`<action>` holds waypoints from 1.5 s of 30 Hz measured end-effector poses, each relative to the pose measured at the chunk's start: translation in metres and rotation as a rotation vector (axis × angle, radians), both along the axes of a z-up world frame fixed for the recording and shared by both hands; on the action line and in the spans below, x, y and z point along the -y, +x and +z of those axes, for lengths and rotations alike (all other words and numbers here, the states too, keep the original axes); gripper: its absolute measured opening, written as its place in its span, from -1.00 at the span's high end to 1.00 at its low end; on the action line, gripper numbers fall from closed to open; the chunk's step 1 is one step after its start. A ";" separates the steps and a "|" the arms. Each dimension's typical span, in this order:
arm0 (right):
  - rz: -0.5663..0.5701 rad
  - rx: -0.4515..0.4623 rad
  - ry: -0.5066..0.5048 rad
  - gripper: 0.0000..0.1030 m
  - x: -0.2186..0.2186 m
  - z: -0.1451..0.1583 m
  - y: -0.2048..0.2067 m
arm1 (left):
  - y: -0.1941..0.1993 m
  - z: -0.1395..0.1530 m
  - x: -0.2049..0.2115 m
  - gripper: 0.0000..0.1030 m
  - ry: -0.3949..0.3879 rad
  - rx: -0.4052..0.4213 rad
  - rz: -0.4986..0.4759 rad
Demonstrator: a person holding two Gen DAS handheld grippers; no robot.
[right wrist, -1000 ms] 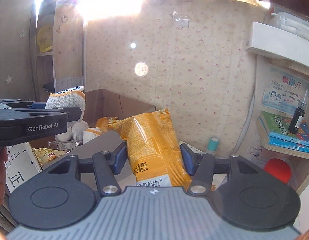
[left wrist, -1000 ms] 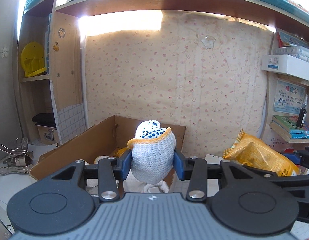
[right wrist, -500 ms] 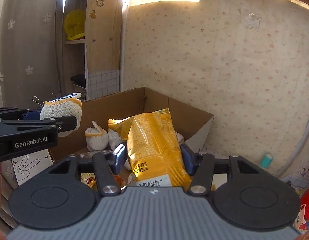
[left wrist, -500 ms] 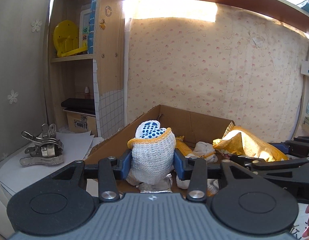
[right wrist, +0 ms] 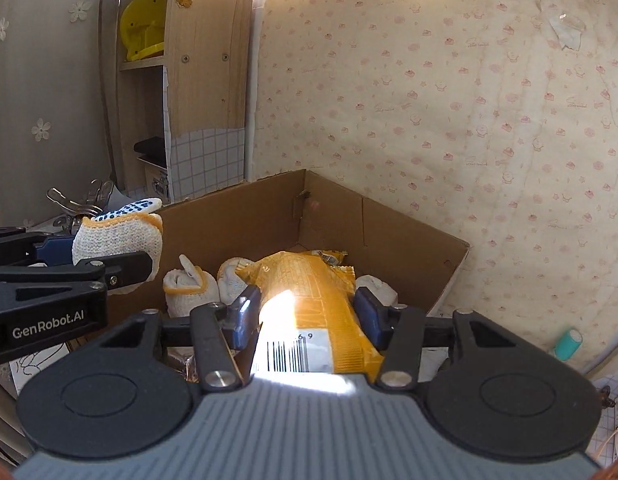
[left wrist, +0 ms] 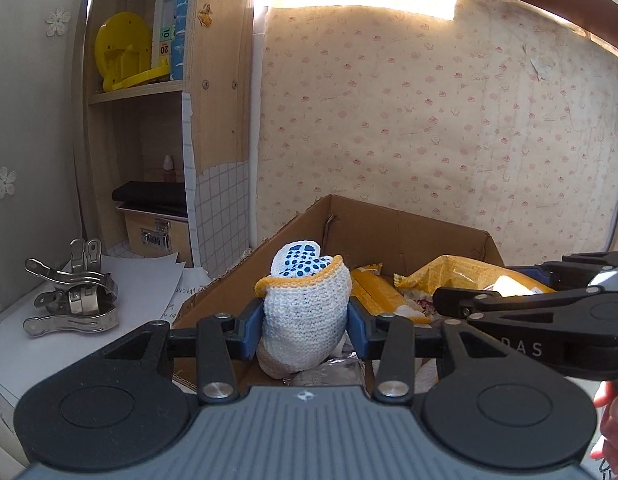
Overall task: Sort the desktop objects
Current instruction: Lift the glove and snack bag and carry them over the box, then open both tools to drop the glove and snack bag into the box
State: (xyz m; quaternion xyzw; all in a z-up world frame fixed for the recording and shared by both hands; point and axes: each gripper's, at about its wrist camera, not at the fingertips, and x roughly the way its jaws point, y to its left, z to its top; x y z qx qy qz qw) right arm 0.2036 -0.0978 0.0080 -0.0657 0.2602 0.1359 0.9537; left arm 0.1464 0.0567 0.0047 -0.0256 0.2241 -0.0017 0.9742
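Cardboard now fills the lower middle of both wrist views: over the last second the open cardboard box (left wrist: 409, 236) has been brought from a place ahead of the hand-held grippers to one directly under their fingertips. A second ago the yellow snack bag (right wrist: 313, 304) was seen in front of the box's near wall; it is now seen hanging over the box interior, above rolled white gloves (right wrist: 191, 288) and other yellow packets (left wrist: 375, 292) already lying inside. The rolled knit glove (left wrist: 305, 316), white with an orange cuff and blue dots, has likewise been carried from beside the box's left wall to just over its near left corner. From this it may be judged that both items have been delivered to their sorting place and that only the release remains.

The left hand-held gripper (left wrist: 305, 328) is held roughly level, pointed toward the back wall, with its blue pads clenched on the sides of the glove roll. The right hand-held gripper (right wrist: 309, 316) is held just beside it to the right, tilted slightly downward into the box, and is clenched around the lower part of the snack bag near its barcode. The two tools are close together, the right one's finger being seen across the right edge of the left view. Metal clips (left wrist: 69, 300) are left on paper on the bench (left wrist: 13, 344) to the left of the box.
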 end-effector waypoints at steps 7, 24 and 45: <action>-0.001 0.019 0.052 0.04 -0.004 0.000 0.011 | 0.006 -0.002 0.001 0.11 -0.008 -0.008 -0.005; -0.023 0.080 0.076 0.00 0.017 0.011 -0.006 | 0.019 -0.002 0.013 -0.05 0.008 -0.031 -0.009; -0.096 0.136 0.031 -0.48 0.028 0.020 -0.089 | -0.048 0.019 0.029 -0.42 0.036 0.027 0.020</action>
